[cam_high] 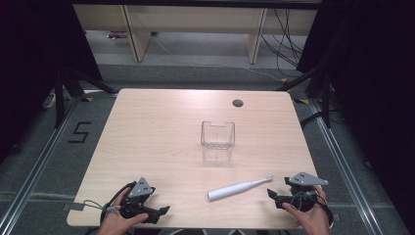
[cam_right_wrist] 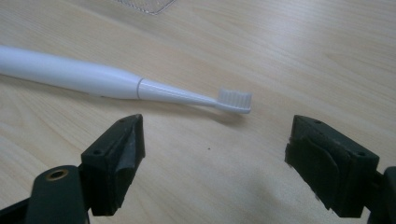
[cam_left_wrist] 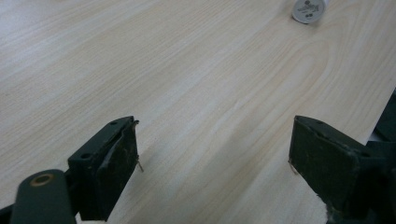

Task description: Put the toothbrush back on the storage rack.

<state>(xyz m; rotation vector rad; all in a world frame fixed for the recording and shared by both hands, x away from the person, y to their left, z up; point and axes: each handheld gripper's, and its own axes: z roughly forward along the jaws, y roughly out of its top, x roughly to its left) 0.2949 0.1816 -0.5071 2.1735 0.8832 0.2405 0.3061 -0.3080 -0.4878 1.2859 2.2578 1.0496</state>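
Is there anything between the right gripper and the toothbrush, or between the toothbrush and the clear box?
Nothing visible. The right gripper is open, with bare table between its fingers and the toothbrush. Bare wood also separates the toothbrush from the clear box farther back.

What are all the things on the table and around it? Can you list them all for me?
Electric toothbrush: one, white, lying flat near the table's front edge, brush head toward the right gripper.
Clear plastic box: one, see-through, open on top, standing mid-table with nothing in it.
Table: one, light wood, with a small round dark hole near its far edge.
Floor mark "5": one, black, on the grey floor to the table's left.
Cables: several, dark, on the floor beyond the table.
Left gripper: one, black, at the front left corner, jaws open, held in a hand.
Right gripper: one, black, at the front right, jaws open, near the brush head.
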